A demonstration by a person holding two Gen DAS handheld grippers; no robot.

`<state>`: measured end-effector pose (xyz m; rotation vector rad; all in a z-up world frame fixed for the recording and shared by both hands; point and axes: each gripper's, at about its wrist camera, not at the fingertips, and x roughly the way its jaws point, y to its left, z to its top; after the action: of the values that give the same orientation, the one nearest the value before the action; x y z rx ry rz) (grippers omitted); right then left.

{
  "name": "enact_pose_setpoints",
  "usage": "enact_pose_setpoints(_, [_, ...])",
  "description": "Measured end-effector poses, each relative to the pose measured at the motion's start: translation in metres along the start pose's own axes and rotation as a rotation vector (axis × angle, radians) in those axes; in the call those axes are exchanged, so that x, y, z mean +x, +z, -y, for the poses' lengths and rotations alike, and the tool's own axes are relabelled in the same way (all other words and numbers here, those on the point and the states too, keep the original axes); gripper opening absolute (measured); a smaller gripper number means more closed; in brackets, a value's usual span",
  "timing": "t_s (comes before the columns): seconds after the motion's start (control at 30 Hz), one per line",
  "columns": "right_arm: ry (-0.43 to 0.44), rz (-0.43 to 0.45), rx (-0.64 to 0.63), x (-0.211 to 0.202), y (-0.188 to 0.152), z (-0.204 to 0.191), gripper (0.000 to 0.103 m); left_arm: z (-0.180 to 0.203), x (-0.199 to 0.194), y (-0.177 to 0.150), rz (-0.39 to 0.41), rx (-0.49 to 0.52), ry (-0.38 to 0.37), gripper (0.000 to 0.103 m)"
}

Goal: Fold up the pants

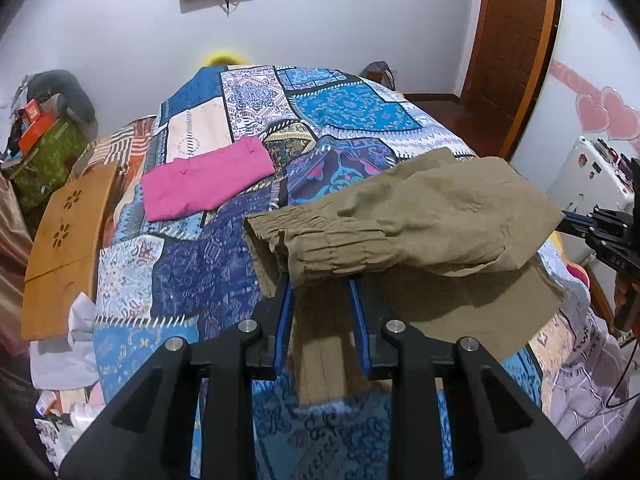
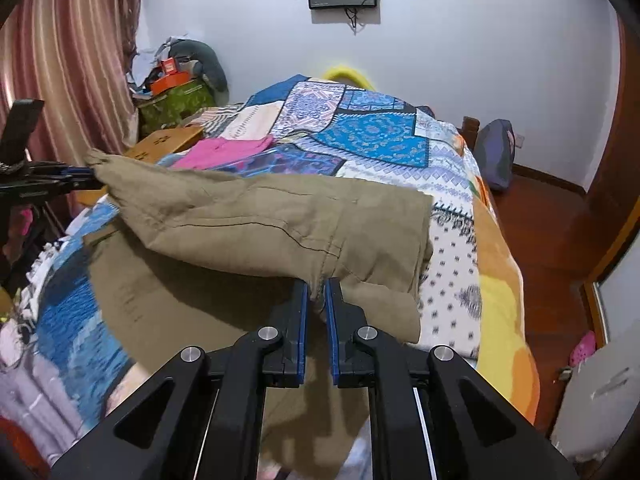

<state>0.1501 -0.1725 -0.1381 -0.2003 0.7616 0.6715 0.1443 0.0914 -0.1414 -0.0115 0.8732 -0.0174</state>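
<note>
Khaki pants [image 1: 420,216] hang lifted over the patchwork bed [image 1: 248,264]; part of them still lies flat on the cover. My left gripper [image 1: 320,284] is shut on the gathered elastic waistband. My right gripper [image 2: 317,284] is shut on the other end of the lifted fold of the pants [image 2: 280,220]. Each gripper shows in the other's view: the right one at the right edge of the left wrist view [image 1: 568,220], the left one at the left edge of the right wrist view [image 2: 90,172]. The lifted layer sags between them.
A folded pink garment [image 1: 208,180] lies further up the bed. A wooden lap table [image 1: 68,248] leans at the bed's left side. Boxes and bags [image 1: 44,148] pile by the curtain. A white suitcase [image 1: 588,176] stands at the right, near the wooden door [image 1: 512,40].
</note>
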Motion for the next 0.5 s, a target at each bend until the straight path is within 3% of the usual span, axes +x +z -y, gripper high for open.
enact_pose_setpoints(0.37, [0.020,-0.065,0.131,0.005,-0.049,-0.015,0.008,-0.008,-0.013,-0.036,-0.030,0.015,0.010,0.028])
enact_pose_setpoints(0.5, [0.008,-0.079,0.128,0.001,-0.053,-0.019,0.008,-0.006,-0.020,-0.040,-0.011,0.043,0.027,0.028])
